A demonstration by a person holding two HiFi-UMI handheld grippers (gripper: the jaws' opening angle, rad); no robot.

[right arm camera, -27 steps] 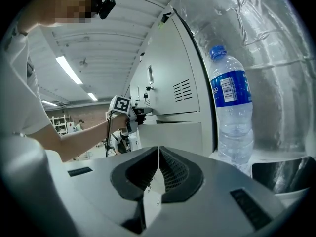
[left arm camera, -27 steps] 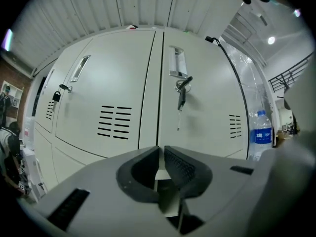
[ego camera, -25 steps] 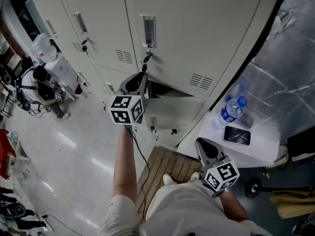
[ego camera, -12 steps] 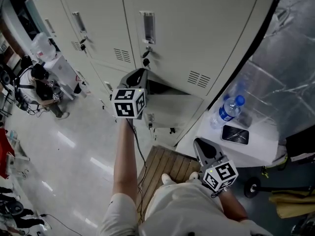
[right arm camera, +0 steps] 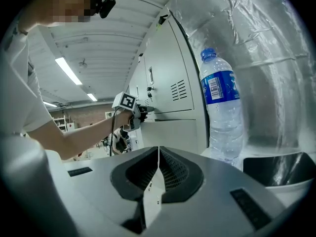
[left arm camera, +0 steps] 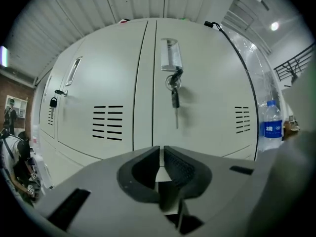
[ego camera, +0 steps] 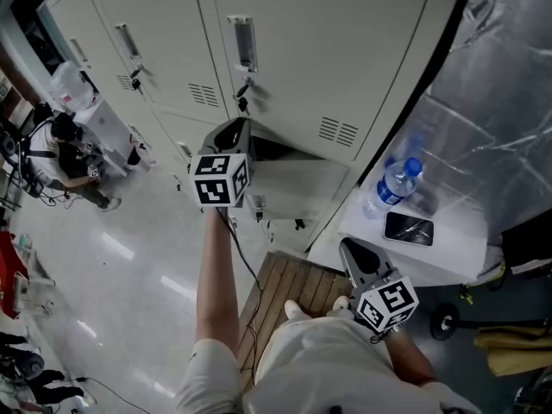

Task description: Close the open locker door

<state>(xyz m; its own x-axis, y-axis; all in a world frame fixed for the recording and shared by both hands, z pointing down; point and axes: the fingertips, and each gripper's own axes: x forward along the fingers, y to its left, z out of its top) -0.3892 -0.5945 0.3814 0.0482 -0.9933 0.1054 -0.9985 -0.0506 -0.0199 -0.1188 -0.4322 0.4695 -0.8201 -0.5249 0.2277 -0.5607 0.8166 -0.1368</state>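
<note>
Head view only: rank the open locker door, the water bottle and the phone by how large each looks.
1. open locker door: clearly the largest.
2. water bottle and phone: these look about alike. The bottle is seen steeply from above, so I leave the two unranked.

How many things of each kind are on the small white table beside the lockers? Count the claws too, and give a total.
Water bottle: 1
Phone: 1
Claw: 2, the left claw and the right claw, both shut and empty
Total: 4
</note>
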